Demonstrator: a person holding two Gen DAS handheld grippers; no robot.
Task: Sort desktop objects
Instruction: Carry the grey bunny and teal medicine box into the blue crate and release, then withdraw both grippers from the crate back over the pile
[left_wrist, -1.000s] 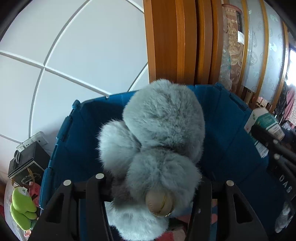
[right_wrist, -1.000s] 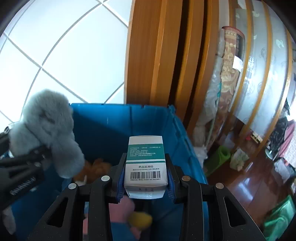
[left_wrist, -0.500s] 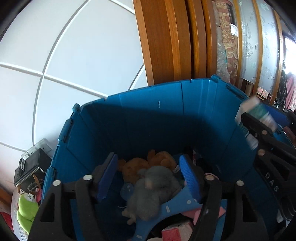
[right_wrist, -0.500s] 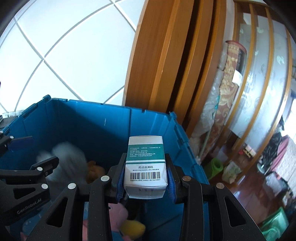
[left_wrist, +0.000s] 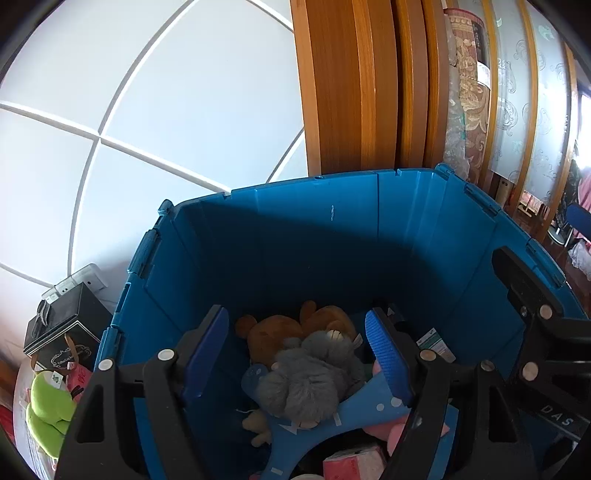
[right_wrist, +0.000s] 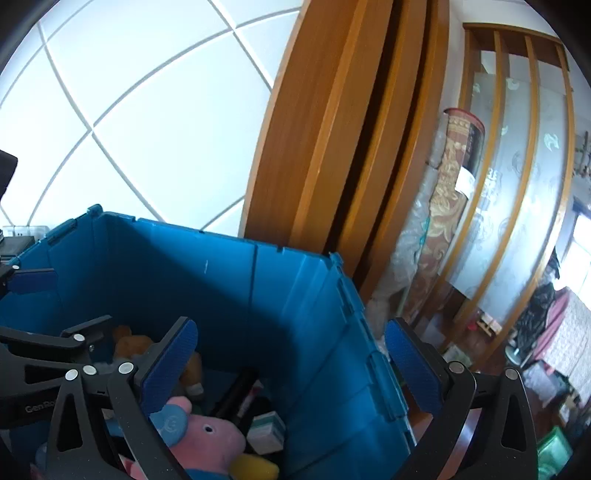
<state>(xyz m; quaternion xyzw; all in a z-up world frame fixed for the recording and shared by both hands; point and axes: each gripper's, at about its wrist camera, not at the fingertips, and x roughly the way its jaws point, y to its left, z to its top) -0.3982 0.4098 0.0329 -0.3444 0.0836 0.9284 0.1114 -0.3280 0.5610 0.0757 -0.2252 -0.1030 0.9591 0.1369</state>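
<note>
fluffy toy (left_wrist: 310, 380) lies in bin (left_wrist: 280, 229), before bear (left_wrist: 280, 332).

Left gripper (left_wrist: 295, 347) was held with jaws spread wide, nothing between them. Right gripper (right_wrist: 291, 363) likewise stood wide apart and empty, just beside it.

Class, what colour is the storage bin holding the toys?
Blue; the bin shows best in the left wrist view.

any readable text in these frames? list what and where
"DAS" on the right gripper body, seen from the left wrist view.
"GenRo", cut off, on the left gripper body, seen from the right wrist view.
Medicine box in the blue bin: print too small to read.
Black box beside the bin: label unreadable.
</note>
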